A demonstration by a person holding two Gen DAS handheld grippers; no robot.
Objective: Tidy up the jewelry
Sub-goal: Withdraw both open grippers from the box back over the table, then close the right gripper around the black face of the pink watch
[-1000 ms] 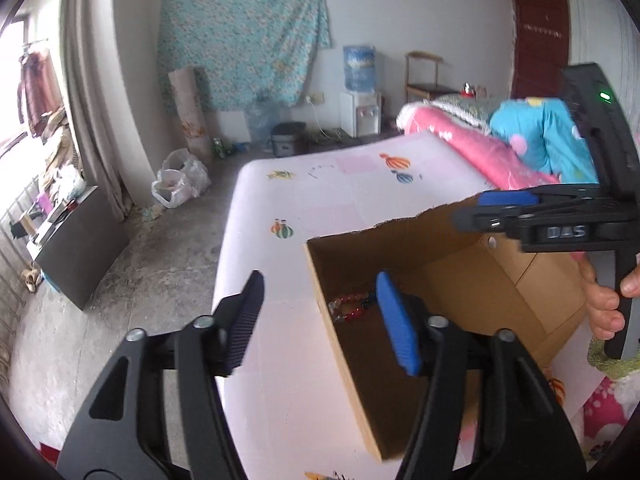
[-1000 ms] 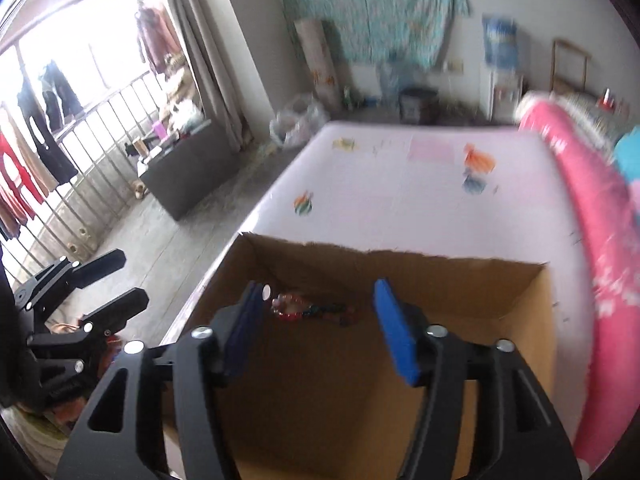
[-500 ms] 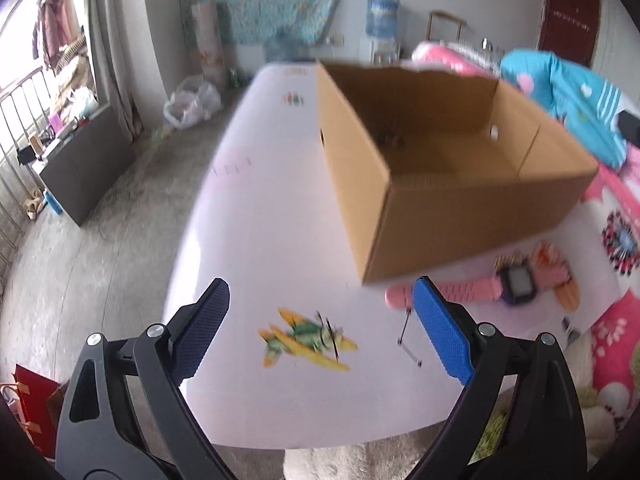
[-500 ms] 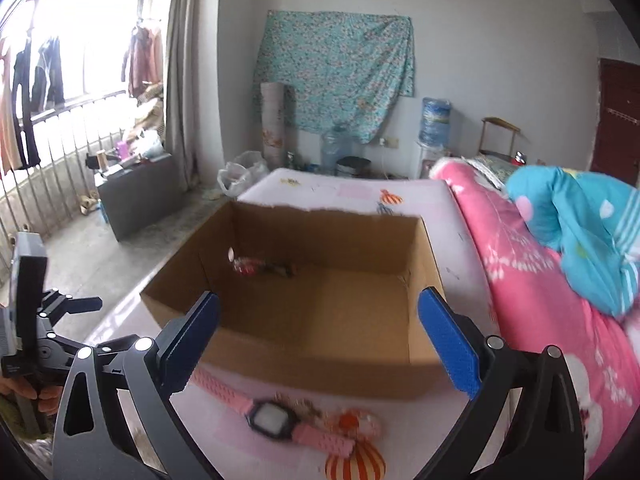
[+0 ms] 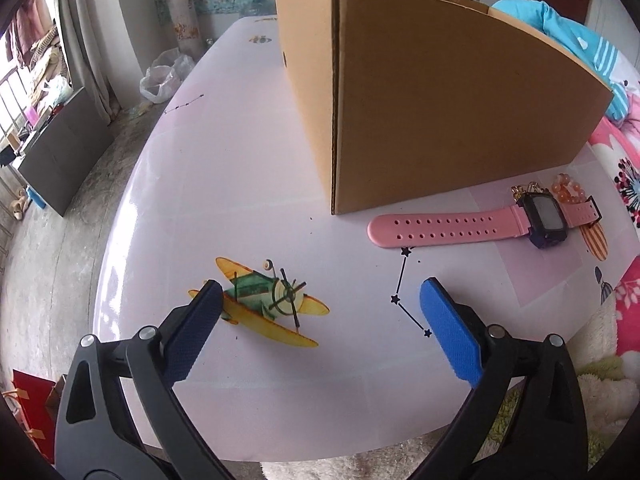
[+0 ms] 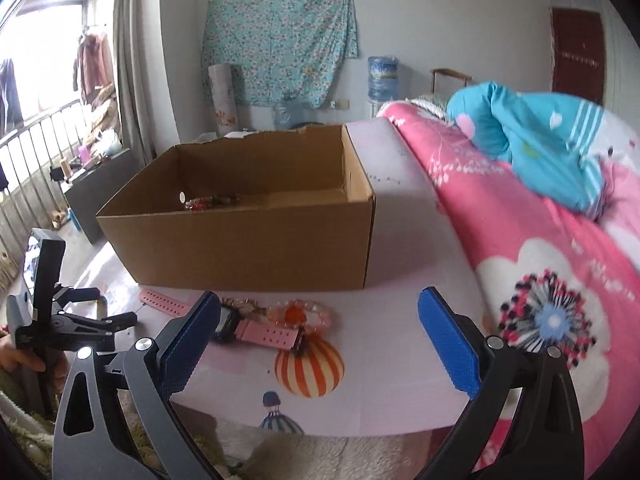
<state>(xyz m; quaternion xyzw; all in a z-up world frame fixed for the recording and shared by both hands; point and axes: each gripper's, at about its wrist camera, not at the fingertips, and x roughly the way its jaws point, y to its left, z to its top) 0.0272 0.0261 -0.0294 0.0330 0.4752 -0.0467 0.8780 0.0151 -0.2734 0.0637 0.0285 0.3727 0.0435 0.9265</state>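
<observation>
While my left gripper (image 5: 320,320) and right gripper (image 6: 318,330) hang wide apart holding nothing, I see the pink watch (image 6: 256,326) and bead bracelet (image 6: 302,314) lying by the table's (image 5: 240,184) near edge, beside the box (image 6: 256,236).

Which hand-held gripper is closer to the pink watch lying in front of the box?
Probably the right hand-held gripper: the pink watch lies just past its left finger. The left hand-held gripper is open over the airplane print, with the watch farther ahead and right.
</observation>
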